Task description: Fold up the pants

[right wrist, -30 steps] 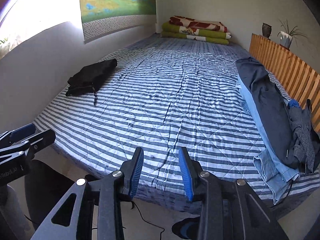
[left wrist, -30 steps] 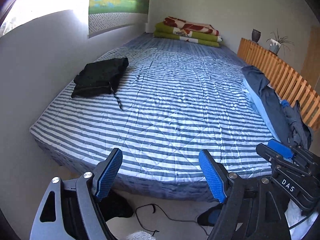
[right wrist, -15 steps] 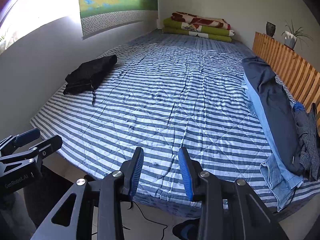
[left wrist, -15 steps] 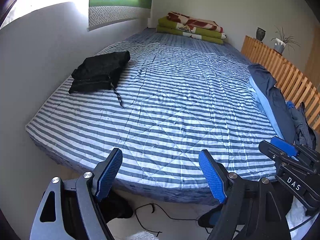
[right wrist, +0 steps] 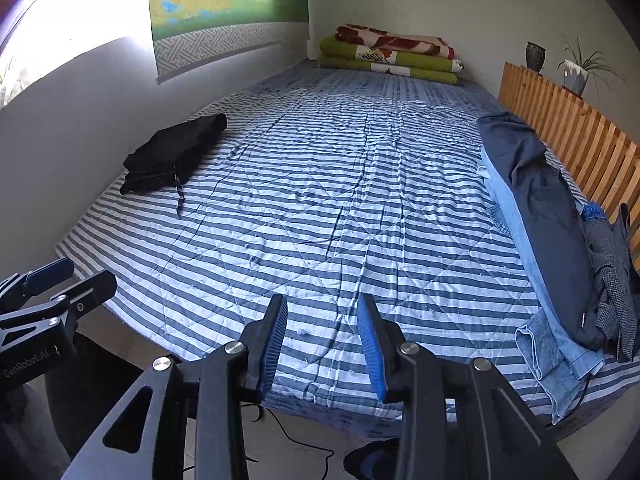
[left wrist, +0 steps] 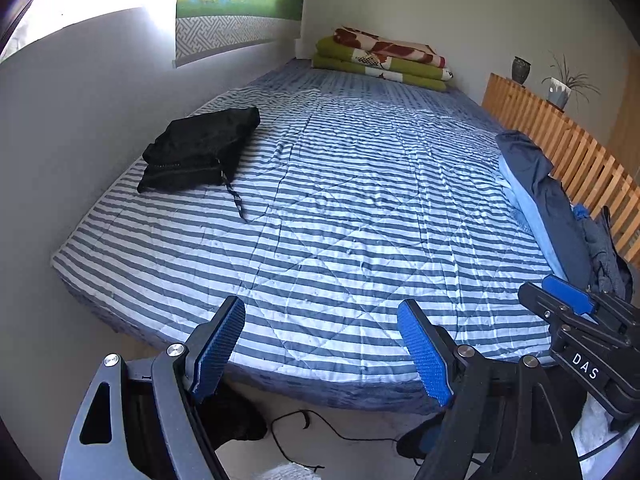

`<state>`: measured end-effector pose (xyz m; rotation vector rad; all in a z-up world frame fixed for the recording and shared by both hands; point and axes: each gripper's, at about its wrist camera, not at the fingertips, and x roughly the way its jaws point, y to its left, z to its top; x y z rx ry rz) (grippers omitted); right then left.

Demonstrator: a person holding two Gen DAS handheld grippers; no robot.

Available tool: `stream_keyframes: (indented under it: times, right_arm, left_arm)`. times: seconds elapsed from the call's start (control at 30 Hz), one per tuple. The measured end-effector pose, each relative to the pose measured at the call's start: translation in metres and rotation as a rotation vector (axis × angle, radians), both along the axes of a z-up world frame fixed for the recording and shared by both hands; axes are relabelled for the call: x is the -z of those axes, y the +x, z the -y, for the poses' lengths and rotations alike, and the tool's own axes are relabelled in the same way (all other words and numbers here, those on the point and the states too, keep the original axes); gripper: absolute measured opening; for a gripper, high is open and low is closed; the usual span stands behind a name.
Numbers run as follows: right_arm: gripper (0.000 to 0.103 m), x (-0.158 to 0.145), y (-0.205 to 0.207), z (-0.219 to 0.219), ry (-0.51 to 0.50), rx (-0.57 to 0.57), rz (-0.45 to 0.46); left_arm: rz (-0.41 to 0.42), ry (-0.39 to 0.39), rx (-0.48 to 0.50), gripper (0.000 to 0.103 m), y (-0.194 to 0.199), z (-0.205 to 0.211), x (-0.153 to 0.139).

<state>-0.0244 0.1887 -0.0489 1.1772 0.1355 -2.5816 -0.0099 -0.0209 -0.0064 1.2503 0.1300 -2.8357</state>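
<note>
Hovering at the foot of the bed, both claws are empty: the left gripper stands wide apart, the right gripper half apart, nothing between the pads. The unfolded pants lie along the right edge, long axis up the bed, nearer the right gripper. Black folded pants rest far left.

- Clothes pile: far end runs behind the right gripper in left view; lower garments buried.
- Wall hanging: top cut off.
- Folded black pants: inner layers hidden.
</note>
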Motion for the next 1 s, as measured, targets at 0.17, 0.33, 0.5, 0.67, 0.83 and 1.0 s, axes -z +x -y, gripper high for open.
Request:
stream_keyframes:
  times: [0.17, 0.33, 0.5, 0.67, 0.83, 1.0]
  right_arm:
    - [0.033, 0.0024, -0.0008, -0.0011, -0.007, -0.003, 0.013]
    - [0.033, 0.0024, -0.0010, -0.0012, -0.010, -0.004, 0.013]
    - [0.033, 0.0022, -0.0009, 0.0006, -0.009, -0.009, 0.010]
    - [0.033, 0.0020, -0.0009, 0.0014, -0.014, -0.008, 0.013]
    - [0.033, 0.0028, -0.0010, 0.0014, -0.023, -0.004, 0.020]
    - [0.033, 0.0033, -0.0013, 0.0006, -0.032, -0.001, 0.027]
  left_arm:
    - [-0.003, 0.001, -0.005, 0.081, 0.0010, 0.0015, -0.0002]
    - [-0.009, 0.001, -0.005, 0.081, 0.0016, 0.0025, -0.0013]
    - [-0.012, 0.003, -0.005, 0.081, 0.0017, 0.0042, -0.0025]
    - [-0.014, 0.003, -0.008, 0.081, 0.0025, 0.0043, -0.0031]
    - [-0.015, 0.004, -0.005, 0.081, 0.0024, 0.0029, -0.0039]
    - [-0.012, 0.004, 0.000, 0.081, 0.0013, 0.0012, -0.0029]
